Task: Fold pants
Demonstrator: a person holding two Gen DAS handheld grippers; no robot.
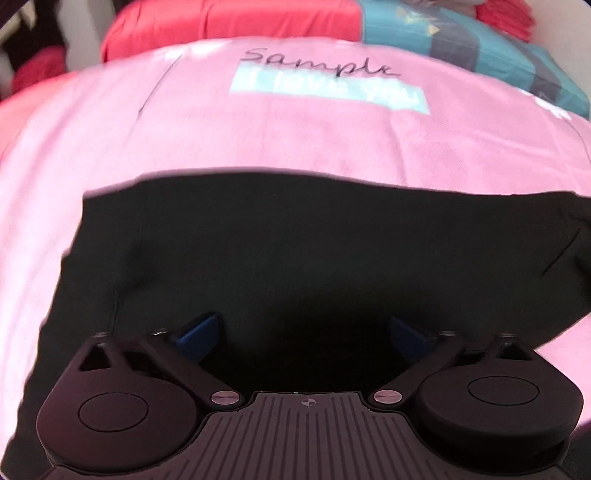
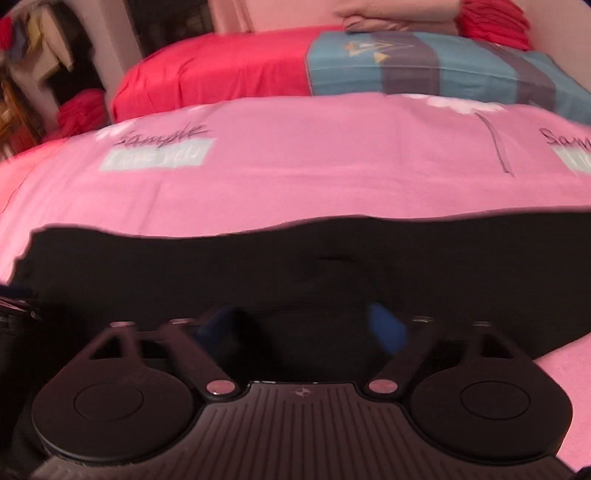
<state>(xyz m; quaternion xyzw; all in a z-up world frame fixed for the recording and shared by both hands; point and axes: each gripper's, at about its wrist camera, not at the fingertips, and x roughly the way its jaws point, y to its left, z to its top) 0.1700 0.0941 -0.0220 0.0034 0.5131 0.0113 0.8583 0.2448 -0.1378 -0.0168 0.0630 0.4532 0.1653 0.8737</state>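
Note:
Black pants [image 1: 295,240] lie spread flat on a pink bedspread [image 1: 258,140]; the left wrist view shows their left edge and a straight far edge. My left gripper [image 1: 303,330] hovers over the near part of the pants, its blue fingertips [image 1: 199,332] wide apart with nothing pinched between them. In the right wrist view the pants [image 2: 295,258] run across the whole width with a wavy far edge. My right gripper [image 2: 303,326] is also above the dark cloth, blurred, with its blue fingertips [image 2: 388,326] apart and no fold visibly held.
The pink bedspread [image 2: 295,158] carries "Sample" prints and a flower. Beyond it lie a red sheet [image 2: 221,70] and a blue-grey striped pillow [image 2: 424,62]. Red cloth [image 2: 495,22] is bunched at the far right. Clothes and furniture [image 2: 44,74] stand at the far left.

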